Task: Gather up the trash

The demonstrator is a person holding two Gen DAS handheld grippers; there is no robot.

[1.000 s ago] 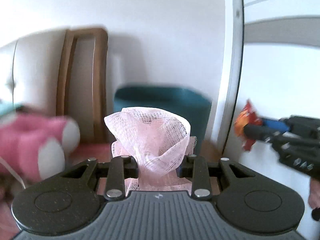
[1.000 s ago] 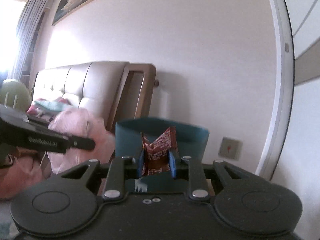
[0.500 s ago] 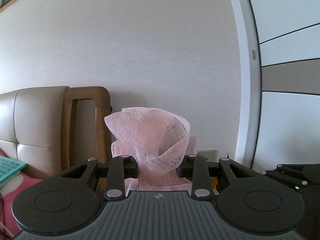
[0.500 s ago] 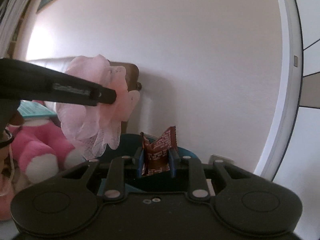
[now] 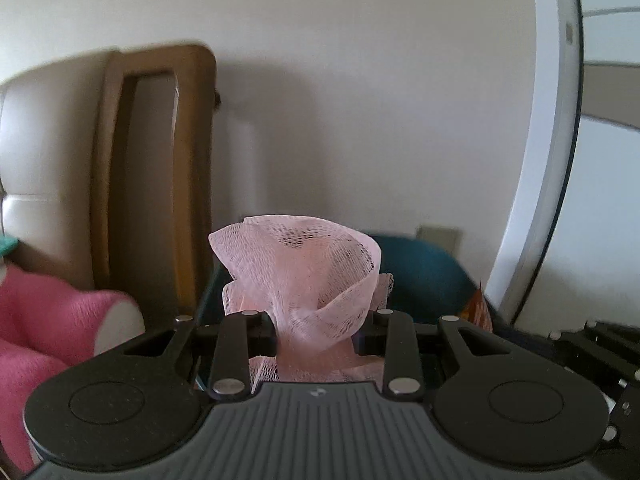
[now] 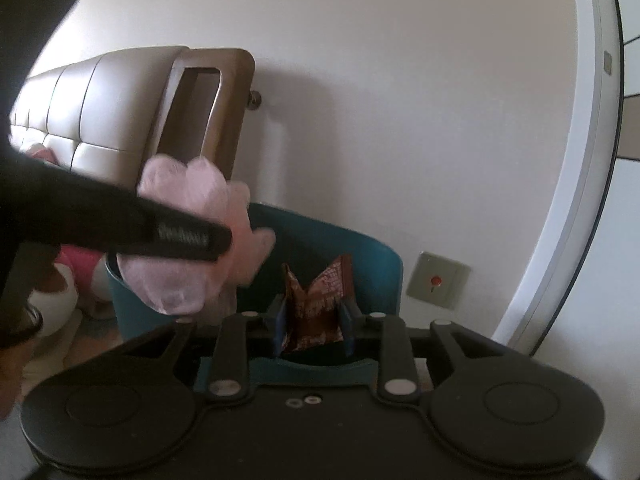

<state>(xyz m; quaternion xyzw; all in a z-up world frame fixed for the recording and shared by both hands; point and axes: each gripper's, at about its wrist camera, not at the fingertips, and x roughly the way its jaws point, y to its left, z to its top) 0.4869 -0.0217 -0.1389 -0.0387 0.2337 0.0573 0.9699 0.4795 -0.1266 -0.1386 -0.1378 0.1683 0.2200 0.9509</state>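
I hold two tools above a teal bin (image 6: 360, 264) that stands against the wall beside a bed headboard (image 6: 100, 120). My left tool (image 5: 316, 330) grips a wad of pink mesh (image 5: 300, 280). My right tool (image 6: 312, 330) has a brown snack wrapper (image 6: 320, 304) between its jaws, which have just been opening. To drop cleanly, I judge each piece should hang over the bin's open mouth before I let go.

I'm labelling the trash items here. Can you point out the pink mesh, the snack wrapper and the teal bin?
pink mesh (image 5: 298, 276), left wrist view, on its bunched middle.
snack wrapper (image 6: 318, 306), right wrist view, on its crumpled front face.
teal bin (image 6: 376, 276), right wrist view, on its far inner wall.
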